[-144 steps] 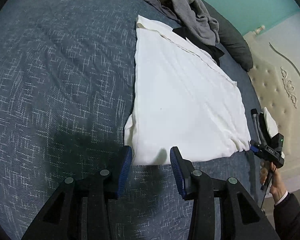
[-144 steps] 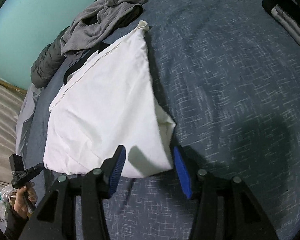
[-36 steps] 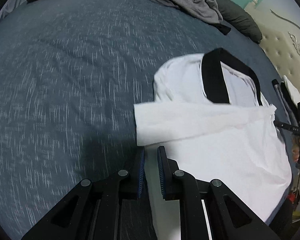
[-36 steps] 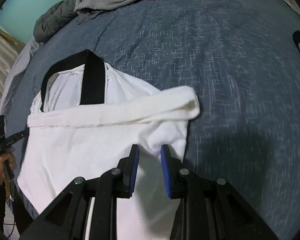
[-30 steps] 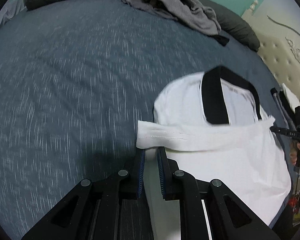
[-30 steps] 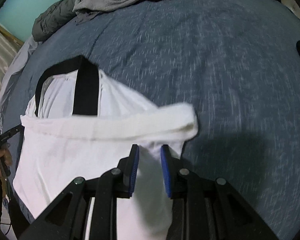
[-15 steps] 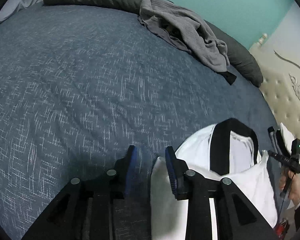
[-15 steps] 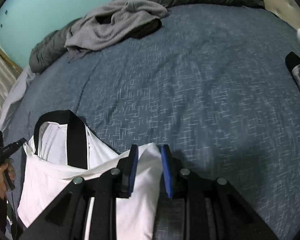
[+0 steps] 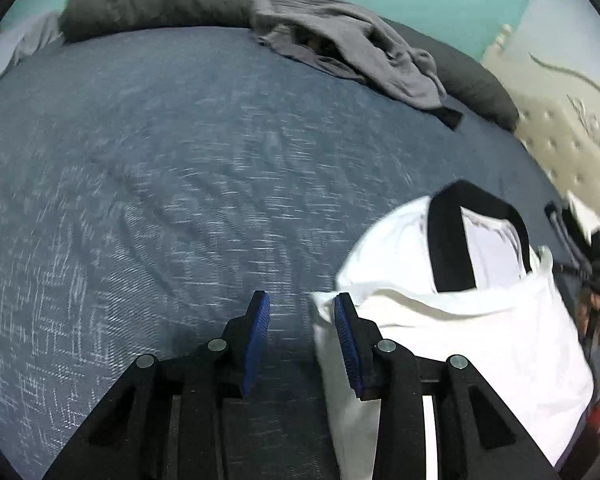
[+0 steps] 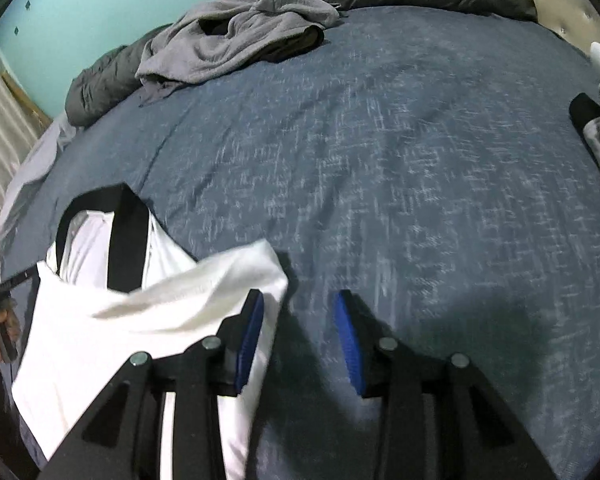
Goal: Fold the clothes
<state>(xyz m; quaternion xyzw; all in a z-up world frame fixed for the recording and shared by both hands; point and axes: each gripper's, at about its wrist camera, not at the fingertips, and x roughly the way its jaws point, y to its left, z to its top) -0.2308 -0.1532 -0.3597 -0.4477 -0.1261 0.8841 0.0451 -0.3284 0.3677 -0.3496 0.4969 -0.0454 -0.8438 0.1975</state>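
A white shirt (image 9: 460,344) with a black collar (image 9: 446,248) lies on the blue bedspread (image 9: 160,184), its lower part doubled up over the collar end. In the left wrist view my left gripper (image 9: 302,308) is open with bare bedspread between its fingers, and the shirt's corner sits just outside the right finger. In the right wrist view the same shirt (image 10: 112,332) lies at the lower left. My right gripper (image 10: 298,306) is open too, the shirt's corner resting against its left finger.
A crumpled grey garment (image 9: 352,52) lies at the far side of the bed in front of a dark rolled duvet (image 9: 148,4). Folded dark clothes (image 10: 596,132) lie at the right edge. A padded headboard (image 9: 572,132) bounds the right.
Both grippers were shut on the shirt's lower corners and carried them up toward the collar. Both have now opened and let go, and the fold has dropped onto the shirt.
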